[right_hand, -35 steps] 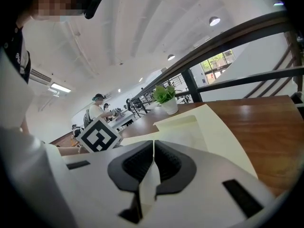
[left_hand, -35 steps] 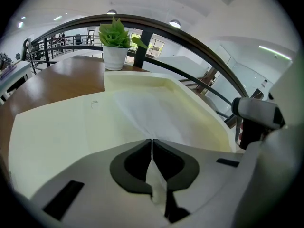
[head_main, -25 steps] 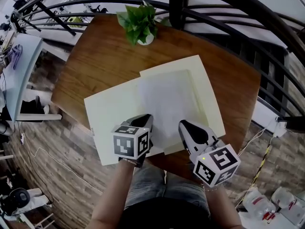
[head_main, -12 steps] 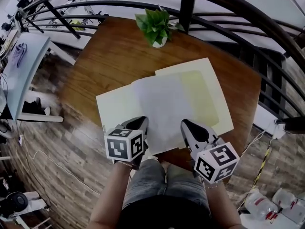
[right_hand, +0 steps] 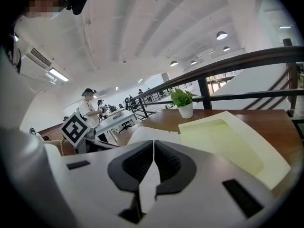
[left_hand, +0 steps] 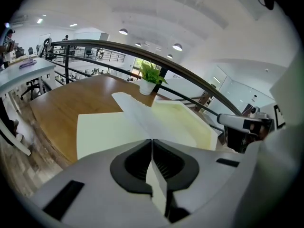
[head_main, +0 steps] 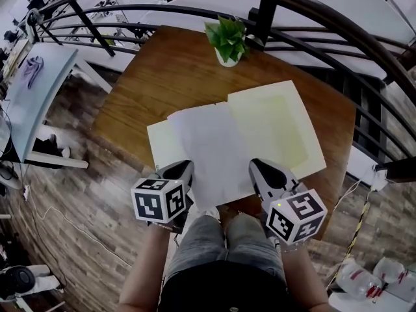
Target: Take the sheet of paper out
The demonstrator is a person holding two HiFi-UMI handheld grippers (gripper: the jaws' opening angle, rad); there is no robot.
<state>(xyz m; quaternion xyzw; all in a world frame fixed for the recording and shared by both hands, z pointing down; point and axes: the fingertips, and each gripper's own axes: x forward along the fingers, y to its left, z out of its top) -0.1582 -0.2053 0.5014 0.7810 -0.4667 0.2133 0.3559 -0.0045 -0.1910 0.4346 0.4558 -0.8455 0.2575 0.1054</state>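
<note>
Two tongs [head_main: 184, 166] [head_main: 255, 165], one sheet [head_main: 214, 145], one folder [head_main: 276, 119]

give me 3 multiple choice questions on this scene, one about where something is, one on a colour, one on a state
1. Where does the potted plant stand?
A. at the far edge of the table
B. on the folder
C. on the floor

2. What colour is the open folder?
A. blue
B. pale yellow
C. red

3. What state are the left tongs and right tongs in?
A. both open
B. only the left shut
C. both shut on the sheet of paper

Answers:
1. A, the plant sits on the wood beyond the folder.
2. B, both flaps are pale yellow.
3. C, each gripper view shows the jaws together with the sheet's edge between them.
</note>
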